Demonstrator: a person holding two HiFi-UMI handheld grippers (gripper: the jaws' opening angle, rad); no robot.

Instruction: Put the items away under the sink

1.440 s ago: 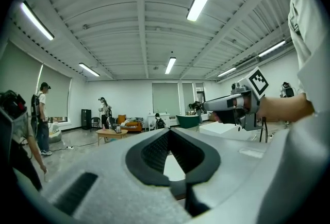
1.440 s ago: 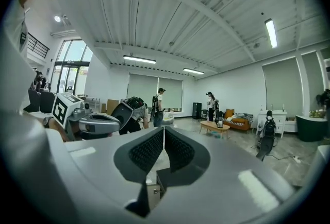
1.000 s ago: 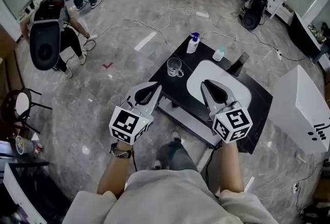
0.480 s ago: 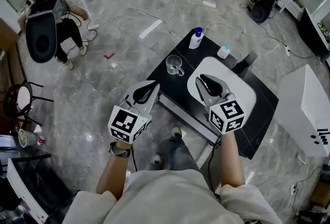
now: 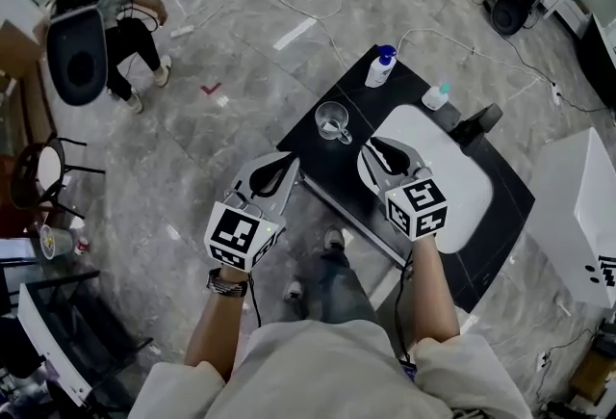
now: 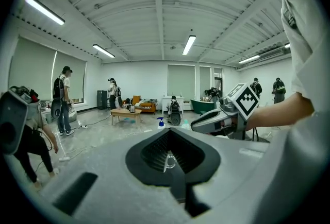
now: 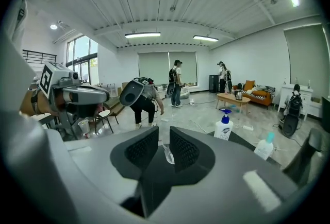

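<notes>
At far left, a person (image 5: 130, 32) is seen stooping on the grey stone floor (image 5: 192, 157), with a round-seated chair (image 5: 37, 184) nearer the camera. The left gripper (image 5: 287, 164) is held above the floor, just off the near-left edge of the black sink unit (image 5: 358, 99). Its jaws are parted only narrowly and nothing is gripped; the glass mug (image 5: 332, 121) is glimpsed through the slit in the left gripper view. The mug is stood upright on the black top, just beside the left rim of the white basin (image 5: 452, 186), ahead of both grippers and touched by neither. The right gripper (image 5: 377, 149) is held over the near-left part of the basin. Its jaws have just been opening and are seen clearly apart, with nothing between them. Farther back, a white pump bottle (image 5: 381, 67) with a blue head is stood at the top's far corner. A small teal-capped bottle (image 5: 436, 96) is set to its right, near the black tap (image 5: 479, 123). A white cabinet (image 5: 577, 205) is seen at the right edge.
</notes>
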